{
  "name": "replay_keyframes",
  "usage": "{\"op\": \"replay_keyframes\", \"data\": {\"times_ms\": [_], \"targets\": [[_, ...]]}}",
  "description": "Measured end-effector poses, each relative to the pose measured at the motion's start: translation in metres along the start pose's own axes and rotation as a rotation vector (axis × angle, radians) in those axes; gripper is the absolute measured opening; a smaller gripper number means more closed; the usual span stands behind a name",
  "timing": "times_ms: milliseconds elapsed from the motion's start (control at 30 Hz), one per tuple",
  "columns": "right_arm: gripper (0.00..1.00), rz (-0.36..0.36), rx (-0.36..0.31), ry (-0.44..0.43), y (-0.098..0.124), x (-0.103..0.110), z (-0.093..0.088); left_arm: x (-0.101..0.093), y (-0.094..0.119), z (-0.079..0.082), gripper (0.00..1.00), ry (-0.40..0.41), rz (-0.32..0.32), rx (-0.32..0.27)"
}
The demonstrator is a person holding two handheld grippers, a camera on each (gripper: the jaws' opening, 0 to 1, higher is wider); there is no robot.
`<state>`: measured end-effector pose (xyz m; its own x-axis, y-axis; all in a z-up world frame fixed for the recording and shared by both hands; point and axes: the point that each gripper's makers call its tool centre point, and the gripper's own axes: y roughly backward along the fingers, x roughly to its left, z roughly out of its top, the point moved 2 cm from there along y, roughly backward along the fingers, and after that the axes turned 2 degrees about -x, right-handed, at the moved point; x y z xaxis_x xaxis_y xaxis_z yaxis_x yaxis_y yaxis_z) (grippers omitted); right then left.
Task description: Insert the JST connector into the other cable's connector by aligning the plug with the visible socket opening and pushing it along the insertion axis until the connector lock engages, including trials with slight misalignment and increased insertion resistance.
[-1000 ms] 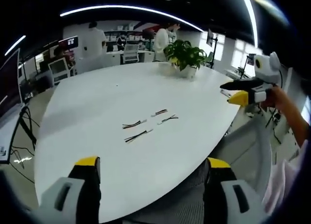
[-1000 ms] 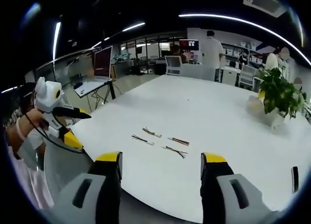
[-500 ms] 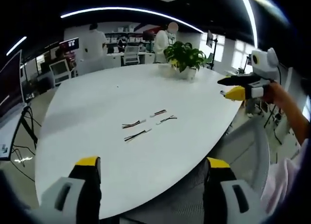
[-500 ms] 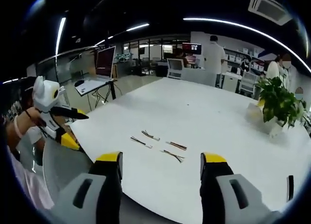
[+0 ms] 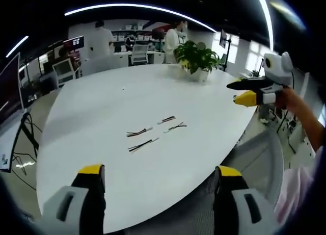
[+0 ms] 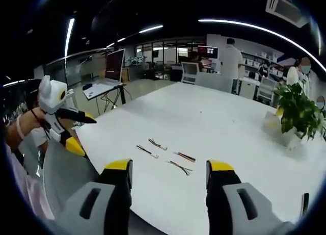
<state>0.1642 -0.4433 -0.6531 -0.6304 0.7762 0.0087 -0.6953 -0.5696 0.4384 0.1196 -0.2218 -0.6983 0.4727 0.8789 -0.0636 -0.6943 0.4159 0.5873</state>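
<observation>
**Cables untouched, both grippers held off the table**

Since a second ago the right gripper (image 6: pixel 168 174) has edged a little nearer the cables, its jaws drawn slightly closer though still released and empty. Four short JST cables (image 5: pixel 155 131) lie in a loose cluster near the middle of the white table (image 5: pixel 102 102), well apart from either tool. The left gripper (image 5: pixel 159 179) hangs over the near table edge, jaws spread wide, grasping nothing. A potted plant (image 5: pixel 196 59) stands at the far side. People stand among desks beyond.
</observation>
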Motion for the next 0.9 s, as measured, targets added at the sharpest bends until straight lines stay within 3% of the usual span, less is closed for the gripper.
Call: {"op": "replay_keyframes", "data": {"times_ms": [300,533,900], "targets": [[0.55,0.013,-0.023,0.024,-0.01,-0.01,0.019,0.011,-0.008,0.026,0.85,-0.03,0.009,-0.025],[0.55,0.03,-0.023,0.099,-0.023,-0.017,0.035,0.018,-0.02,0.046,0.85,-0.083,0.015,-0.046],[0.53,0.063,-0.012,0.18,-0.048,-0.024,0.049,0.025,-0.023,0.095,0.85,-0.077,-0.028,-0.164]]}}
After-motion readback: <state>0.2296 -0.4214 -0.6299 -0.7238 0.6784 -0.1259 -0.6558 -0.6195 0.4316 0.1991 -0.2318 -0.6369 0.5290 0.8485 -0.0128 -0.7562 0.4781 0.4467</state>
